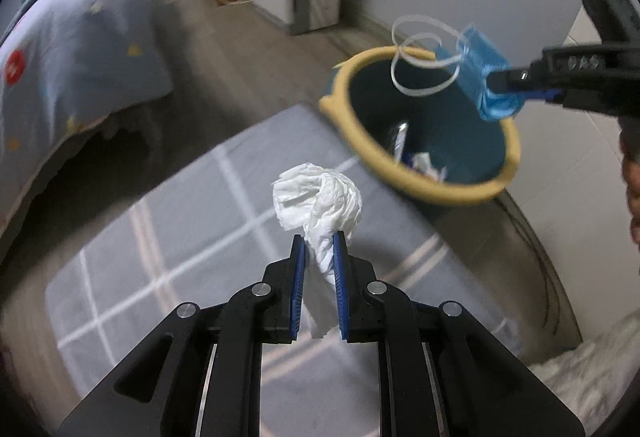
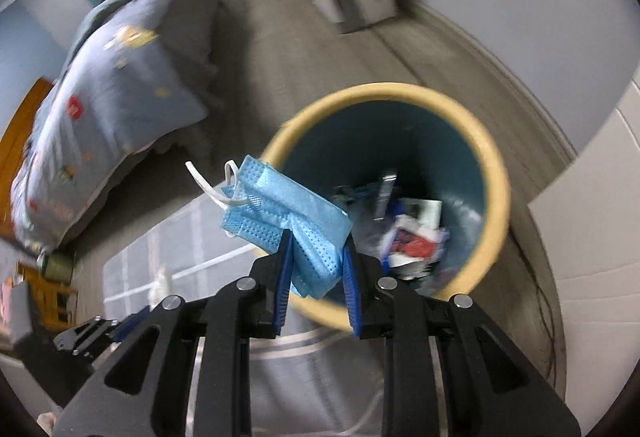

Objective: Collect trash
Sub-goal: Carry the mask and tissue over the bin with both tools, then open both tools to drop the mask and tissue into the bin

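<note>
My left gripper (image 1: 320,237) is clamped on a crumpled white tissue (image 1: 320,201), the blue pads pinching its lower twist while the bulk of the wad puffs out above the fingertips. Beneath it lies a grey mat (image 1: 168,237) with pale crossing stripes, spread on the floor. My right gripper (image 2: 316,237) is closed on a light blue face mask (image 2: 288,213), folded over between the pads, with its white ear loops (image 2: 212,189) sticking out to the left of the bunch. From the left wrist view I can see that right gripper (image 1: 516,77) reaching in from the right edge, holding the mask (image 1: 484,73) over the far rim of the bin, the ear loops (image 1: 424,57) curling out above the opening. The bin (image 1: 512,153) is round, with a yellow rim and a dark teal inside, and it stands just beside the mat. In the right wrist view the bin (image 2: 496,173) sits straight ahead and below the mask, and I can make out trash already at its bottom (image 2: 412,233): paper and wrappers in white, red and blue, too blurred to name. A bed with a light blue patterned cover (image 1: 76,65) stands to the left, well apart from the bin. The left gripper (image 2: 104,329) shows dimly at the lower left of the right wrist view.
</note>
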A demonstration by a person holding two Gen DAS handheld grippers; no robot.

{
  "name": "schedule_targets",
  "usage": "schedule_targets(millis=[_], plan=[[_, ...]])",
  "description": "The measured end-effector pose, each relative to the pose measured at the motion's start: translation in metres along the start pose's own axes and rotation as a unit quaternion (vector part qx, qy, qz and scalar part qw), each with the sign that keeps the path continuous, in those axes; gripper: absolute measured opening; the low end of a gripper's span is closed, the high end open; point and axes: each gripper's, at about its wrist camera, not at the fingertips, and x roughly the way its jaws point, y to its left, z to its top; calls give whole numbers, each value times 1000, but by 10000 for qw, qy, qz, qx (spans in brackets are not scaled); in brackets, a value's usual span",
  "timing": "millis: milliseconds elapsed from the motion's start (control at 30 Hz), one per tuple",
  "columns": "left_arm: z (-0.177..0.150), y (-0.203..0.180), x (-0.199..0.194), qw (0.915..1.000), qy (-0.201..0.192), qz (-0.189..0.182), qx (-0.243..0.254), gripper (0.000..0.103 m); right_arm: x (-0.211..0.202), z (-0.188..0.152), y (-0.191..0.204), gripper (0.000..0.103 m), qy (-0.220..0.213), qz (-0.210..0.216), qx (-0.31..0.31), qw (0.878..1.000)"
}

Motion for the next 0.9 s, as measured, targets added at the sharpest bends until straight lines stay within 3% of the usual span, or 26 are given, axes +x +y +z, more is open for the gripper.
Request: schedule_targets(millis=[133,300,333,367,400,433,467,567,733,900], plan=[[32,-33,19,9993,-114,-203,290,15,12,9,-42,23,69,-149,463,9988],[60,-64,43,9976,-193,-307,588,16,25,10,-60,24,192,-208,633,9976],[65,-69,47,9972,-224,-285,655,19,25,12,-61,27,169,-197,668,9974],[68,-72,49,9968,-272,-259,702,29,25,13,-63,32,134,-146,730,9971],[71,-75,50,9965,-343,-218,731,45,23,14,-64,42,92,-104,759,9970],[72,-76,50,9963,-402,-215,723,53,21,15,-62,53,43,-104,743,9972],[73,-76,48,9962,-482,-232,693,65,20,16,-64,57,3,-118,702,9975],[67,-70,41,9967,-514,-370,501,68,14,18,-68,59,-65,-271,615,9977],[53,-57,19,9976,-589,-321,175,95,-8,7,-72,82,-154,-519,438,9976],[39,-53,-7,9977,-663,46,155,97,-32,-9,-58,97,-268,-451,270,9983]])
